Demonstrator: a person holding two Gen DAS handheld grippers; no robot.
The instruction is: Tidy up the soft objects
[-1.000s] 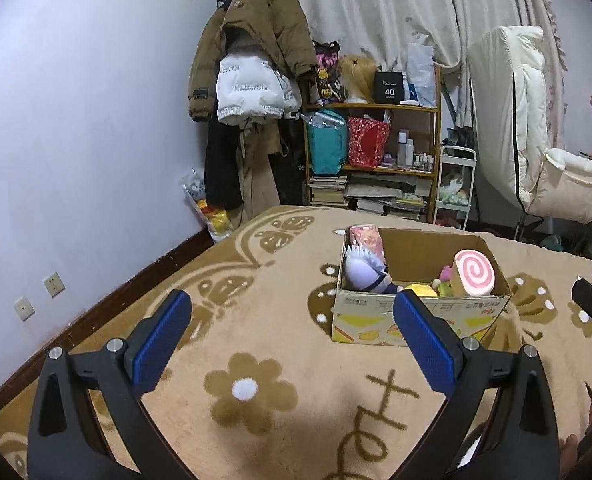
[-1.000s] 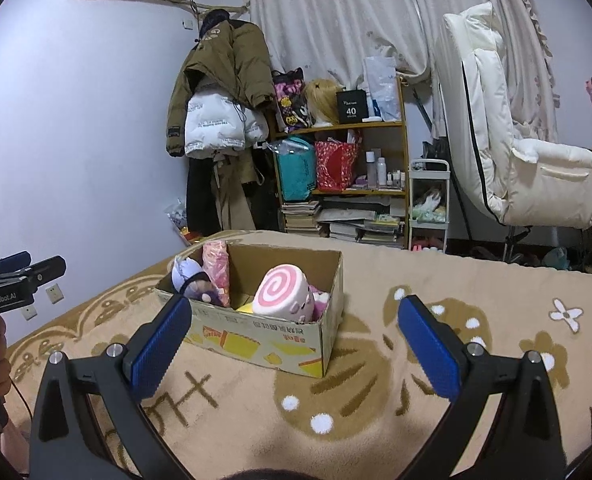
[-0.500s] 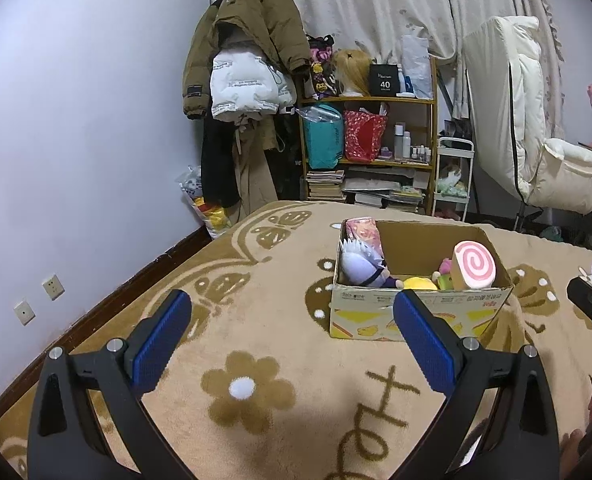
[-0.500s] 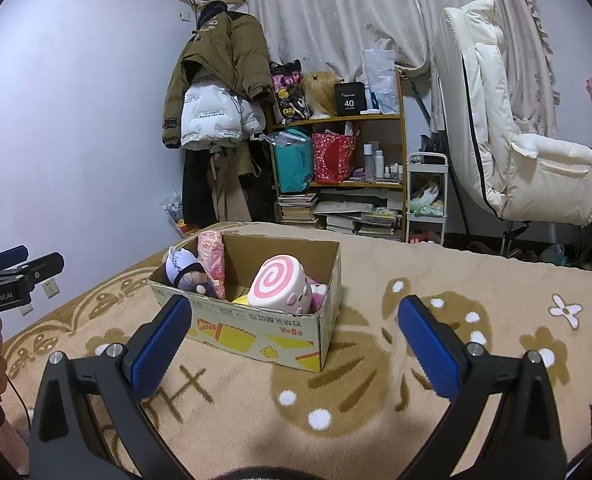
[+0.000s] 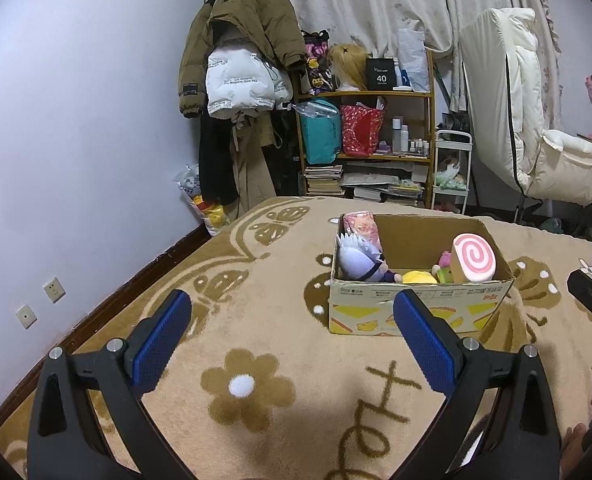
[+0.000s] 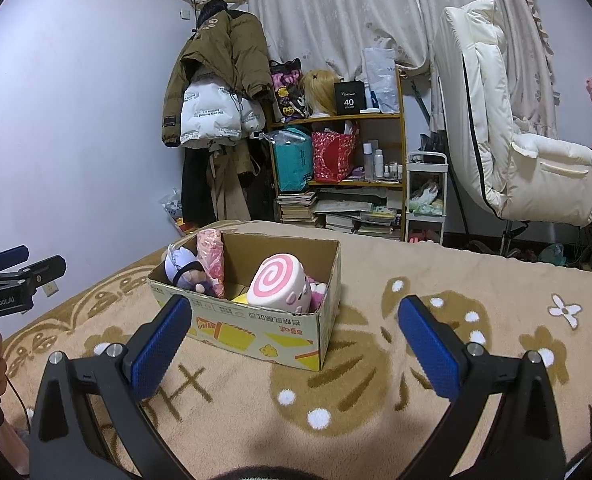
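Note:
A cardboard box [image 5: 418,312] [image 6: 256,330] stands on the tan blanket. It holds several soft toys: a pink swirl roll plush [image 5: 474,258] [image 6: 280,284], a purple-haired doll [image 5: 360,258] [image 6: 186,270], a pink wrapped item [image 5: 360,222] [image 6: 212,254] and a yellow plush [image 5: 418,277]. My left gripper [image 5: 292,324] is open and empty, held above the blanket short of the box. My right gripper [image 6: 296,326] is open and empty, also short of the box.
The blanket [image 5: 256,392] with flower patterns covers the bed. A wall [image 5: 76,160] runs along the left. Behind stand a coat rack [image 5: 240,80], a cluttered shelf [image 5: 368,140] and a white chair [image 5: 528,120].
Both grippers have drawn back and risen a little, so the box sits slightly lower and smaller in both views. Both stay open and empty.

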